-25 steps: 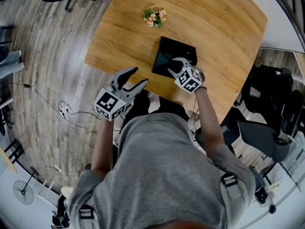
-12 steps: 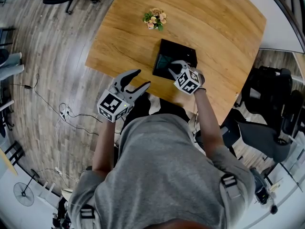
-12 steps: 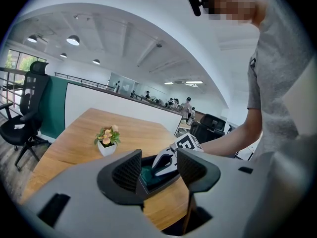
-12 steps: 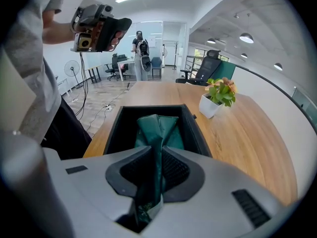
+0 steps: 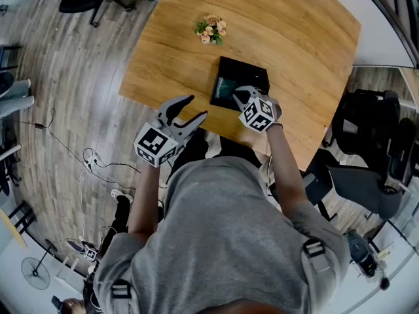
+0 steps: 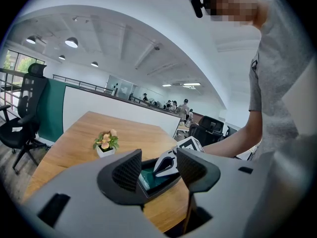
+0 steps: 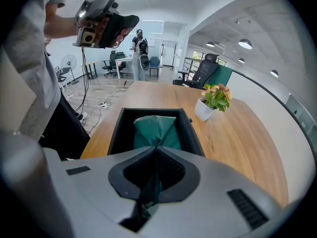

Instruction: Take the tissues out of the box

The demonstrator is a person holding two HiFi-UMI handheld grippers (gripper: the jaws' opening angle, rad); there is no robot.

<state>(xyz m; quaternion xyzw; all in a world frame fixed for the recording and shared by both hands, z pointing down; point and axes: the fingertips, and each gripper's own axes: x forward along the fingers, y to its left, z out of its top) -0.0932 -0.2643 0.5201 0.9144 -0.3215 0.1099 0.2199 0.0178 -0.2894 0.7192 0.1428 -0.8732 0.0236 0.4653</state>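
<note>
- Head view: the black box [image 5: 243, 70] stands near the table [image 5: 308, 38] edge that is closest to the person, with the small flower pot [image 5: 211, 28] at about 11 o'clock from it and well apart.
- The right gripper [image 5: 237, 94] reaches into the box from its 5 o'clock side, I think because the arm arrives from there.
- The left gripper [image 5: 194, 107] hangs at about 8 o'clock from the box, off the table edge. It seems to be kept aside so that it does not disturb the pull.
- Left gripper view: the left gripper [image 6: 159, 167] has its jaws wide apart and nothing is between them. The box [image 6: 148, 186] is only seen behind them, not touched.
- Right gripper view: the right gripper [image 7: 156, 155] has its jaws pressed together on a thin fold of the green tissue pack [image 7: 154, 130]. The rest of the pack lies inside the box [image 7: 116, 128].
- The grip is on the top fold, probably so the pack can be lifted out while the box stays on the table.
- Here the long axis of the box and the pack runs from 6 to 12 o'clock, away from the jaws. The pinched fold is drawn up like a tent, and its ridge points back toward 6 o'clock.
</note>
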